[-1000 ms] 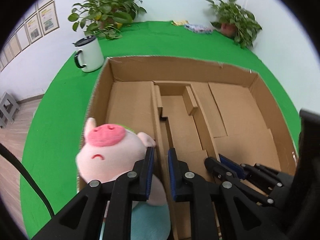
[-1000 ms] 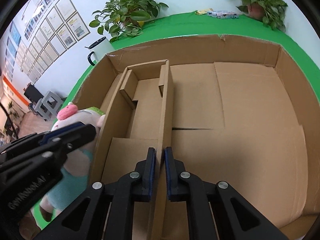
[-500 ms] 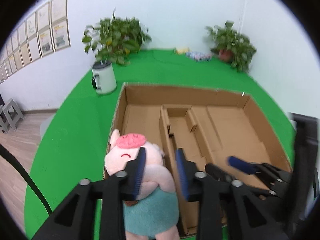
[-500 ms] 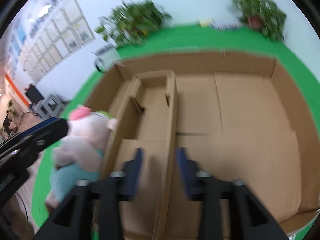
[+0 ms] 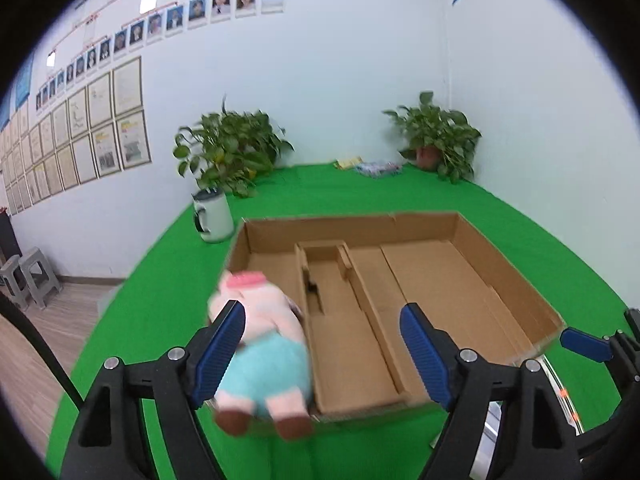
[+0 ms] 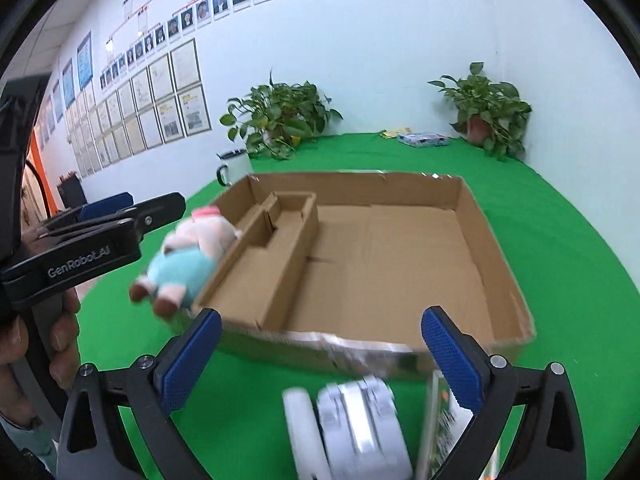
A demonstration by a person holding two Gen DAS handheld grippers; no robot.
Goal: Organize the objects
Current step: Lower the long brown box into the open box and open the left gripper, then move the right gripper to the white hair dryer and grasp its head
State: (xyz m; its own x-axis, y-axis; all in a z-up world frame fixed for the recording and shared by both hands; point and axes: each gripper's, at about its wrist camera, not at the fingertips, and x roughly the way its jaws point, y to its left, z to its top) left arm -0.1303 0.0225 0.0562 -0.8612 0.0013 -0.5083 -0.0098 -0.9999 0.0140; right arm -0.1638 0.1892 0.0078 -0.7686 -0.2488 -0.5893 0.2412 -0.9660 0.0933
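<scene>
Green cloth (image 5: 160, 312) covers the table, backed by white walls and potted plants (image 5: 230, 152). The cardboard box (image 6: 496, 248) holds only dividers; the plush pig (image 5: 260, 344) is propped against its left outer wall. Jaws of the left gripper (image 5: 322, 340) and right gripper (image 6: 320, 356) are opening, with nothing grasped.

A pink plush pig in teal shorts (image 5: 264, 344) leans against the left outer wall of the shallow, partitioned brown cardboard box (image 5: 508, 280), with a white enamel mug (image 5: 212, 218) behind them.

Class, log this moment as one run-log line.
left gripper: fingers opening, nothing held | right gripper: fingers opening, nothing held | plush pig: against cardboard box, outside
</scene>
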